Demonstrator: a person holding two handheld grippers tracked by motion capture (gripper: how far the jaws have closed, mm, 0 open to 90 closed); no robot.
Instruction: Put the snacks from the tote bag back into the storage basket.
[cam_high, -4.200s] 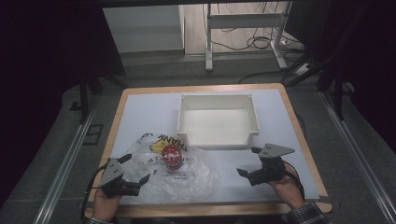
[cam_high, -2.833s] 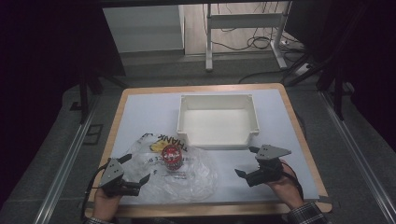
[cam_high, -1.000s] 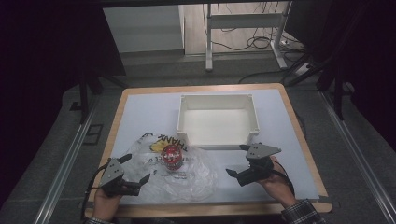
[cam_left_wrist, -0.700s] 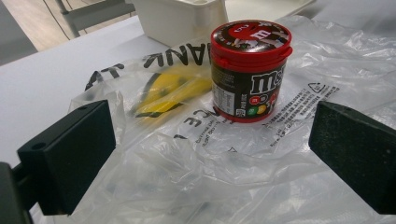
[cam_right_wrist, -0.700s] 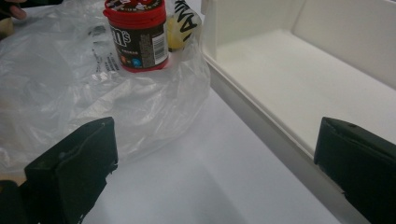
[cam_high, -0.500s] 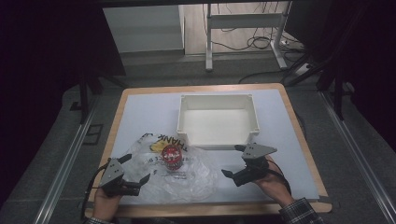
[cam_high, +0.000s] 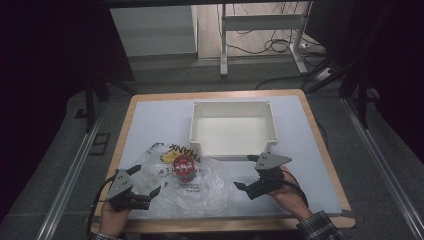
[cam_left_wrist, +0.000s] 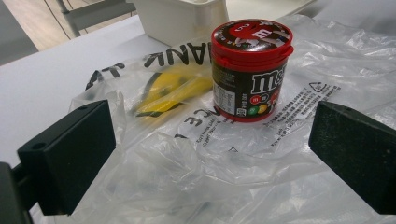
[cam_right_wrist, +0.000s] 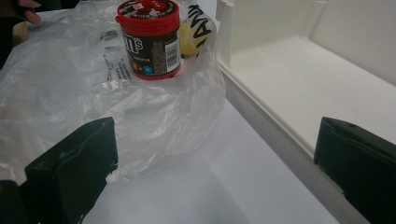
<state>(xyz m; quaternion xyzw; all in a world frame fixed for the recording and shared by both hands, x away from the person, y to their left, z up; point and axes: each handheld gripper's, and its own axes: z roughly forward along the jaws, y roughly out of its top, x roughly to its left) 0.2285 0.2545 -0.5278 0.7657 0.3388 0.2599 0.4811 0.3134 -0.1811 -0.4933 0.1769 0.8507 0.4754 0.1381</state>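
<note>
White-topped table (cam_high: 150, 120) with wood edging, dark room, grey floor. M&M's tub (cam_high: 183, 169) upright on clear "THANK"-printed bag (cam_high: 210, 187), near white bin (cam_high: 233, 129). Left gripper (cam_high: 146, 180) and right gripper (cam_high: 246, 172) both wide apart, holding nothing.

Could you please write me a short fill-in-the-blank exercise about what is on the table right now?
1. The candy jar has a lid coloured ____.
2. The jar stands on top of a clear plastic ____.
3. The white bin holds ____.
4. Both the left gripper and the right gripper have their jaws ____.

Missing words: red; bag; nothing; open
</note>
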